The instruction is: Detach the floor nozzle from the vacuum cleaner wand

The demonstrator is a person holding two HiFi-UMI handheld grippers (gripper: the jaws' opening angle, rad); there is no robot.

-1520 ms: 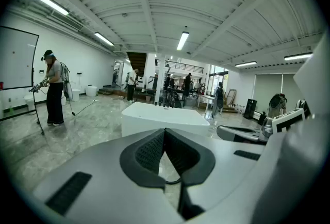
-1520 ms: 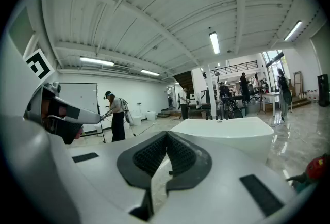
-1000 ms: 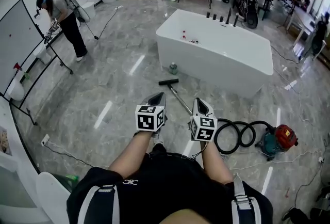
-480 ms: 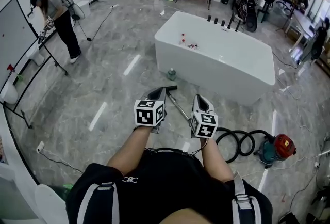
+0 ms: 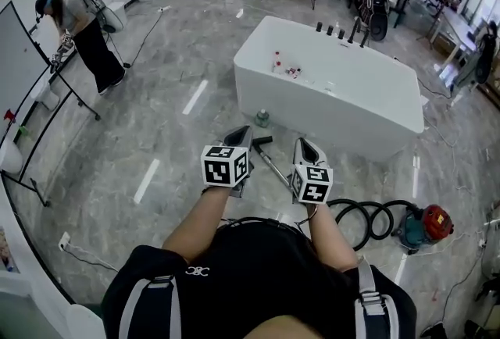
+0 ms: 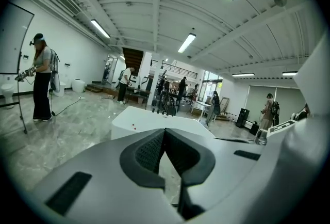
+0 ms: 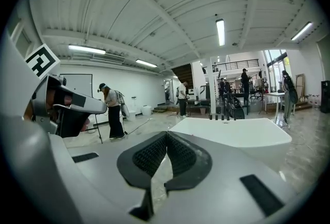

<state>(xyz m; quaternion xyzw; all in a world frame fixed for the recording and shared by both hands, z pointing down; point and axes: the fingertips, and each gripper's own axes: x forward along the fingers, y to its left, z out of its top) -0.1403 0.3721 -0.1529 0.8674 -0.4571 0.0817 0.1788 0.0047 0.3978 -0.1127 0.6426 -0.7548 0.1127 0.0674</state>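
The white bathtub [image 5: 351,99] and the floor nozzle [image 5: 262,140] have drawn nearer over the past second as the person carries both tools forward. The left tool [image 5: 239,134] and the right tool [image 5: 304,145] are held side by side, each with its jaws closed on nothing. The black nozzle lies on the marble floor just beyond the left tool's tip, and its wand [image 5: 275,167] runs back between the two tools. A coiled hose [image 5: 363,219] and a red vacuum canister [image 5: 426,224] lie to the right of the right tool.
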